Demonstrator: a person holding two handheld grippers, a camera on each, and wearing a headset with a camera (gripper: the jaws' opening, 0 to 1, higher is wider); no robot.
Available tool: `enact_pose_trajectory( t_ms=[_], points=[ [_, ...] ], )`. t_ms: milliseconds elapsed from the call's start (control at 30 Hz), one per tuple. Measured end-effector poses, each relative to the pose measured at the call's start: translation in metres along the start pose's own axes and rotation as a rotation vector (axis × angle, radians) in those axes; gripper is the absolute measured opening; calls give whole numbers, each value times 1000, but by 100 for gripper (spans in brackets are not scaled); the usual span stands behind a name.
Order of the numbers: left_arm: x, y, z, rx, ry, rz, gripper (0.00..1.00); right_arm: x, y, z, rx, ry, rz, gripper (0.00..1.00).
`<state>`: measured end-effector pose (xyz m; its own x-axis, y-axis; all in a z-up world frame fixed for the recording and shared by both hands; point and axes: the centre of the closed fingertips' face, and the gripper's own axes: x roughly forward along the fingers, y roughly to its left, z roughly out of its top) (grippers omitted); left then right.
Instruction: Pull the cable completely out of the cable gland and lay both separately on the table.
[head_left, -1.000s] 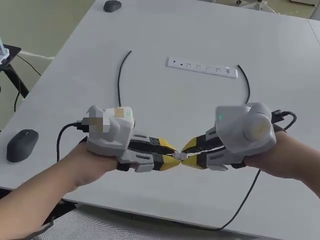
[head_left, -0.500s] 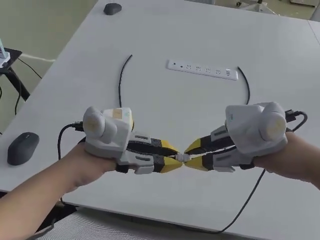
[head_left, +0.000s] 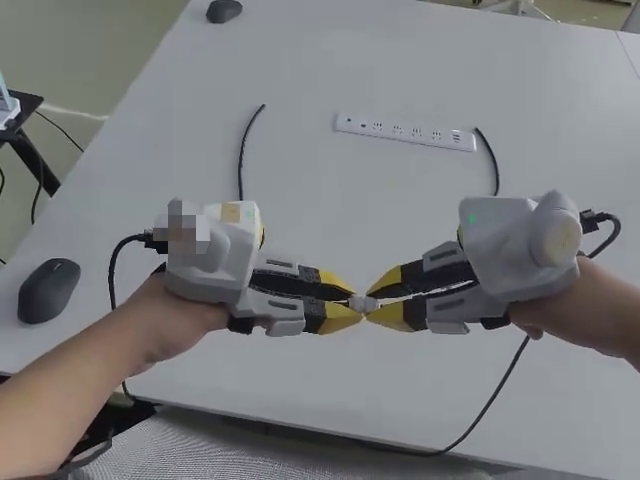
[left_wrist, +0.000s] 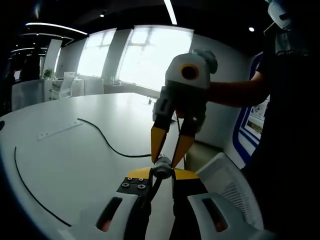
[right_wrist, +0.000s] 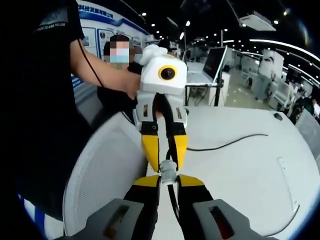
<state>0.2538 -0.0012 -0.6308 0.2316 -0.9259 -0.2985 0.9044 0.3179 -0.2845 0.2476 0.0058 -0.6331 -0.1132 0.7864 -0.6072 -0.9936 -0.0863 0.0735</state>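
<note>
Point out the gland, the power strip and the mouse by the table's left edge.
gland (head_left: 362, 302), head view, its pale body.
power strip (head_left: 405, 133), head view, middle of its top.
mouse (head_left: 45, 289), head view, top of its back.

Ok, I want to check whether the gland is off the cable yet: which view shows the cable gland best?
The right gripper view: the cable gland stands large at the jaw tips, the black cable running back from it. The left gripper view shows it end on; the head view, a small speck.
</note>
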Motion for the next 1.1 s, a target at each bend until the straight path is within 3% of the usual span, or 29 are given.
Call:
enact_pose_trajectory(
  t_ms=[133,267,300,367,433,467,533,567,633,800,1100],
  points=[
    [0,0,0,17,7,0,14,-4,-3,-1,67,-31,4,9],
    [-1,1,0,43,10,3,14,-9,-4,-3,188,-75,29,15],
    [-1,1,0,44,8,3,14,-11,-6,-1,213,-102,36,15],
    [-2,2,2,46,1,4,14,-13,-4,5,334,-158,81,16],
    [-2,3,2,59,6,6,14,-16,-12,8,388,-216,82,16],
    [-3,3,2,67,9,2,14,-17,-11,12,446,-248,125,16],
    [-3,3,2,76,11,-1,14,-19,-14,15,505,-279,163,15],
    [-3,4,2,84,8,0,14,-20,-12,17,541,-296,213,15],
    [-4,4,2,93,9,-1,14,-18,-13,18,577,-305,253,15],
    [-5,4,4,113,12,-7,14,-7,-12,8,630,-247,315,13],
    [-3,-4,9,130,19,-24,14,-6,-5,7,695,-259,426,10]
  ],
)
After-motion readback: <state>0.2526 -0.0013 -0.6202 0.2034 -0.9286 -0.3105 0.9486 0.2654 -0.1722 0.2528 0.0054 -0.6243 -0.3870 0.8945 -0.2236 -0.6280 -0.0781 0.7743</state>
